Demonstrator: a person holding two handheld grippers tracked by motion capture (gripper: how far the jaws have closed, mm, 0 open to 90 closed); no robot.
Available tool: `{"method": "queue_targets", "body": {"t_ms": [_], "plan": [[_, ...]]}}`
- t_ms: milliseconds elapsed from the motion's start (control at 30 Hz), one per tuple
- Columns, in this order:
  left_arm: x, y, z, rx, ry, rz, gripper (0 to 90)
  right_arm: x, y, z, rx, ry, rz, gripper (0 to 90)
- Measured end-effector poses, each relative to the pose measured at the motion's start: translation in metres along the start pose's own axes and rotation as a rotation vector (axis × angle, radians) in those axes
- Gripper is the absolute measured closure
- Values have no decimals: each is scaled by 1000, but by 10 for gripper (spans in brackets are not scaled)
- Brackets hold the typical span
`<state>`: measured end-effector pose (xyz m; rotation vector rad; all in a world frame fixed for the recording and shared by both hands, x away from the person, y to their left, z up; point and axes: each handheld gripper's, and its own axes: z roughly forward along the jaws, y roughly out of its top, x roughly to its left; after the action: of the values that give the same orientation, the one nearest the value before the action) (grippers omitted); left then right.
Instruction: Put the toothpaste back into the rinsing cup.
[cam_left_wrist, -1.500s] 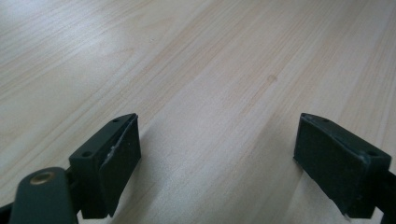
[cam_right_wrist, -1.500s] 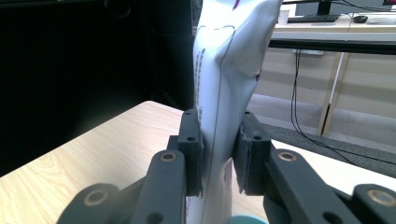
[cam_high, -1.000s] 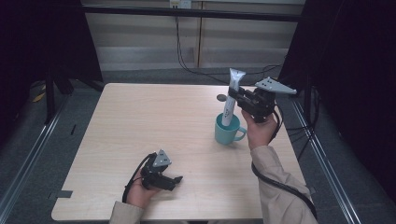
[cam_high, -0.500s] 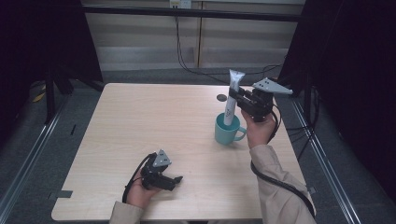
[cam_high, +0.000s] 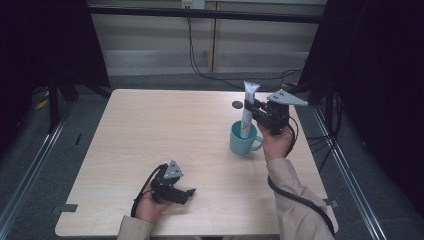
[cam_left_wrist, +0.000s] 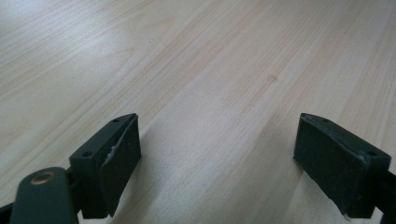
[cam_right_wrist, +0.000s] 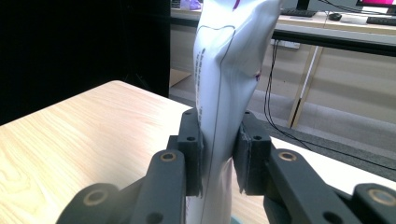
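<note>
Toothpaste-style white tube (cam_high: 247, 107) stands nearly upright right of centre in the high view, its lower end down inside a teal mug (cam_high: 243, 140) and its flat crimped end pointing up. The right claw (cam_high: 256, 111) is clamped on the tube's middle from the right side, above the mug's rim, with the person's right hand (cam_high: 276, 140) wrapped around the tool's body just beside the mug's handle. In the right gripper view the two black jaws press the tube (cam_right_wrist: 224, 107) from either side, and the soft white skin creases where they squeeze; the right claw (cam_right_wrist: 218, 154) sits low in the centre of that frame, with a sliver of the mug's teal rim at the very bottom edge.

The mug rests on the pale wooden desk (cam_high: 165, 130), toward its right side. A small dark round mark (cam_high: 237, 104) lies on the desk just behind the mug, to the left of the tube.

The left claw (cam_high: 189, 192) lies low at the bottom left of centre in the high view, held in the person's left hand (cam_high: 150, 205) near the desk's front edge, well apart from the mug. In the left gripper view its jaws are spread wide with bare wood between them; the left claw (cam_left_wrist: 217, 158) holds nothing.
</note>
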<state>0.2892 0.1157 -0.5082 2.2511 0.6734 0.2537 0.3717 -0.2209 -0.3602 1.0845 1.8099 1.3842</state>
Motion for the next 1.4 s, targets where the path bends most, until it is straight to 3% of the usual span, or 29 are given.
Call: {"method": "queue_targets", "body": {"t_ms": [1400], "plan": [[0,0,0,-1,1,-1,150,3,-40,15,73,-14,28,739]]}}
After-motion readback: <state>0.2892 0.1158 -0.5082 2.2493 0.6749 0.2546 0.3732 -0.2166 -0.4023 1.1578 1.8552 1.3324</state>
